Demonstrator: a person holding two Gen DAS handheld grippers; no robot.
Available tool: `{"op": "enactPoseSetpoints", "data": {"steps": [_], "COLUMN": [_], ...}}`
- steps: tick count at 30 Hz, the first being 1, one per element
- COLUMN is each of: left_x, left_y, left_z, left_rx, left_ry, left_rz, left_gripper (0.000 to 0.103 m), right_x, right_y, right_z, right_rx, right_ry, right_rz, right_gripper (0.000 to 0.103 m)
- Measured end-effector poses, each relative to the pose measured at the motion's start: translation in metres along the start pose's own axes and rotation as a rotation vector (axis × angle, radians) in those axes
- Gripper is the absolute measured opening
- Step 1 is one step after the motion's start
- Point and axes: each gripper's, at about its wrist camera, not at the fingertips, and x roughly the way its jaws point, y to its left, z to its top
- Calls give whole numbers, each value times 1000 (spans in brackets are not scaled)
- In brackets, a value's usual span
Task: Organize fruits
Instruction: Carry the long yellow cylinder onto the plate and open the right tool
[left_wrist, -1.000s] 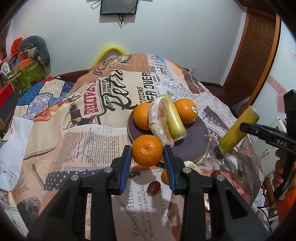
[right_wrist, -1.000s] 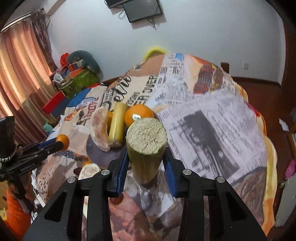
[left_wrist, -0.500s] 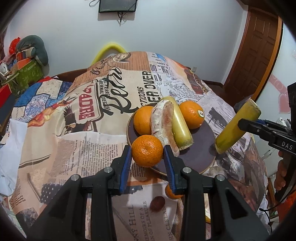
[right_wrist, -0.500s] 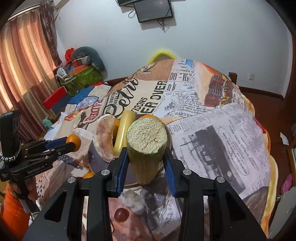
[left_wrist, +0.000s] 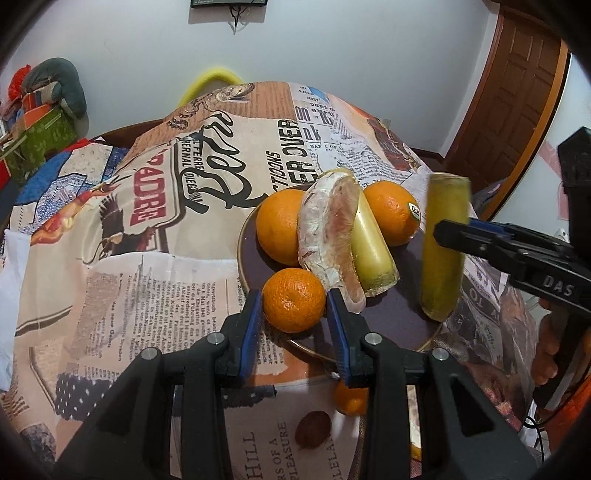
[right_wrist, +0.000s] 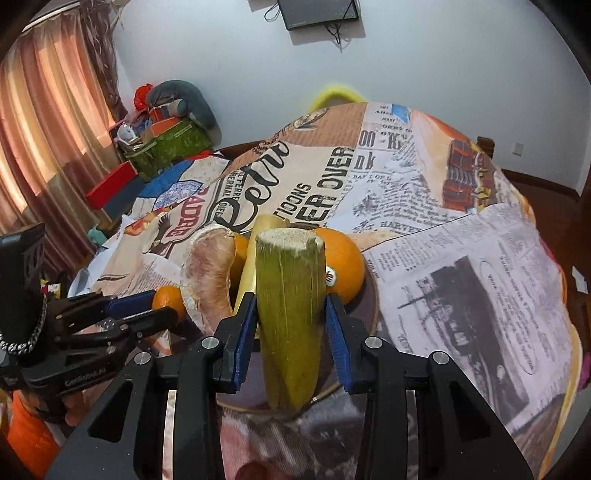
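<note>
The left gripper (left_wrist: 294, 310) clasps a small, soft-skinned mandarin (left_wrist: 294, 305) at its widest girth, while the right gripper (right_wrist: 290, 328) clamps a stiff, heavier sugarcane piece (right_wrist: 290, 314) mid-length, its waxy rind probably slippery.

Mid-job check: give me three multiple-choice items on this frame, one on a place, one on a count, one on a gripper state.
1. The pomelo wedge lies:
A. on the plate
B. on the cloth
C. in a gripper

2. Sugarcane pieces visible:
A. one
B. two
C. four

3. The left gripper is:
A. open, empty
B. shut on the mandarin
C. shut on the cane

Key: 1 A, it rests on the dark plate between oranges. 2 B, one lies on the plate, one upright cane piece is in the right gripper. 3 B, the jaws clamp the mandarin.
</note>
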Motion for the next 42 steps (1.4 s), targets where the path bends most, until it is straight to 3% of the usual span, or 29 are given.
{"op": "enactPoseSetpoints", "data": {"steps": [12,17,19,38,42], "left_x": [5,5,2,-70,-81], "left_y": [1,2,1,-22,-29], "left_z": [0,2,2,-8,-16], "left_rx": [4,-8,-6,27,29], "left_ry": [15,22,18,-62,-62], "left_rz": [4,-1,6,18,21], "left_gripper": [35,39,47,52,58], "right_x": [19,17,16,-45,-57], "right_y": [6,7,8,29,31], "right_z": [3,3,3,-15,-26], "right_rx": [-17,-22,-26,-41,-42], "right_ry": [35,47,52,-2,-2], "right_rz": [8,13,8,-12,-18], "right_gripper": [35,35,37,41,44]}}
